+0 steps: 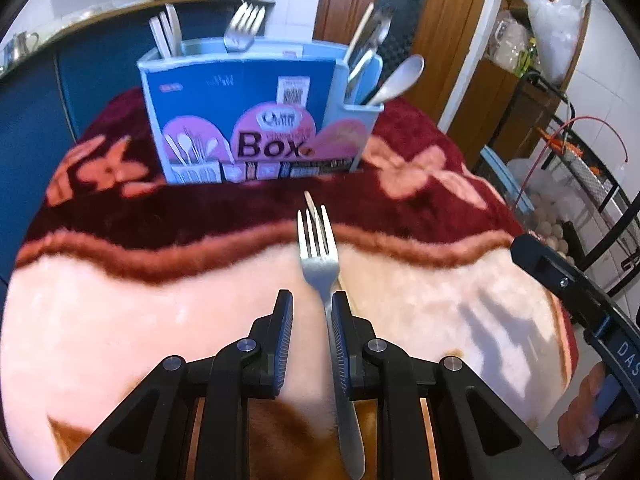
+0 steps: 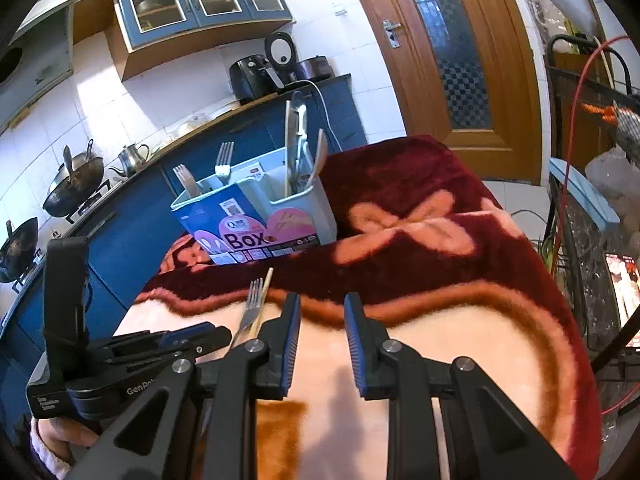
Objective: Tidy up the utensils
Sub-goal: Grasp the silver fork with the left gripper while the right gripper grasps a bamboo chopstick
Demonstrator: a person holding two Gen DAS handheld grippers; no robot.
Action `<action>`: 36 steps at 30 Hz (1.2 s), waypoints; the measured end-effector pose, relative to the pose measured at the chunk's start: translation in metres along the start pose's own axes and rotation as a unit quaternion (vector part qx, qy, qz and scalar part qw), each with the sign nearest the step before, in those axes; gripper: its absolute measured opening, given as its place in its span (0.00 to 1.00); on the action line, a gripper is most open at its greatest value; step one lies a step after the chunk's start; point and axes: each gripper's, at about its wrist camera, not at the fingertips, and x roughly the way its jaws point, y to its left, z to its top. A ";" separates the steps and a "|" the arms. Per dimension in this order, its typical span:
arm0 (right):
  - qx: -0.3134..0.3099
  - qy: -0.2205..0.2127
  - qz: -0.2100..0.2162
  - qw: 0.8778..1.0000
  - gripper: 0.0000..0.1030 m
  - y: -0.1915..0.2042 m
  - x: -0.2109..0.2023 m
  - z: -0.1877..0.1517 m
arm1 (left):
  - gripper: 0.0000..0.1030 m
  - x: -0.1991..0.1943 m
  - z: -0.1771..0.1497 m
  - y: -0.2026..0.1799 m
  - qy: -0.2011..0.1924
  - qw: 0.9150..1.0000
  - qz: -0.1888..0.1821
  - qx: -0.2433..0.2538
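So the left gripper (image 1: 308, 312) has its fingers (image 1: 283, 332) spread a bit, with a metal fork (image 1: 320, 256) lying between them, its handle running right along the inner face of the right-hand finger. Can't really tell if the fork is actually pinched or just resting against that pad; there's a clear gap on the other side. Tines point away toward the organizer. A thin pale stick (chopstick, probably) (image 1: 310, 201) peeks out from under the fork's tines.

The utensil box (image 1: 240, 120) sits further back on the fuzzy red-and-pink blanket (image 1: 120, 320) covering the desk. It already holds forks (image 1: 244, 24) in the back section, some pale handles on the left, and a spoon (image 1: 400, 76) plus other bits in the side compartment on the right.

The right gripper (image 2: 322, 312) hangs over the blanket with its fingers (image 2: 290, 332) apart, nothing between them. From that side you can see the left gripper just beside it, fork sticking out in front.
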 end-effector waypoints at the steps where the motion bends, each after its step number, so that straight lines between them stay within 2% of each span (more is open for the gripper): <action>1: 0.002 0.001 0.000 1.000 0.24 -0.002 0.000 -0.001 | 0.20 0.004 0.000 -0.001 0.006 1.000 -0.001 -0.001; 8: 0.012 0.007 -0.002 1.000 0.24 -0.010 0.004 -0.003 | 0.20 0.017 0.004 -0.004 0.037 0.999 -0.004 0.011; 18: 0.017 0.011 -0.003 1.000 0.24 -0.012 0.007 -0.004 | 0.19 0.030 0.018 -0.003 0.091 0.995 -0.027 0.023; 21: 0.017 0.013 -0.002 1.000 0.24 -0.012 0.008 -0.005 | 0.14 0.032 0.022 -0.003 0.102 0.994 -0.027 0.026; 24: 0.016 0.016 -0.002 1.000 0.25 -0.011 0.008 -0.006 | 0.07 0.034 0.025 0.005 0.108 0.993 -0.044 -0.001; 29: 0.010 0.021 -0.006 1.000 0.25 -0.009 0.009 -0.006 | 0.06 0.028 0.018 0.021 0.084 0.992 -0.084 -0.047; 36: -0.001 0.037 -0.006 0.999 0.25 0.001 0.016 -0.005 | 0.04 -0.001 0.012 0.032 0.021 0.994 -0.089 -0.060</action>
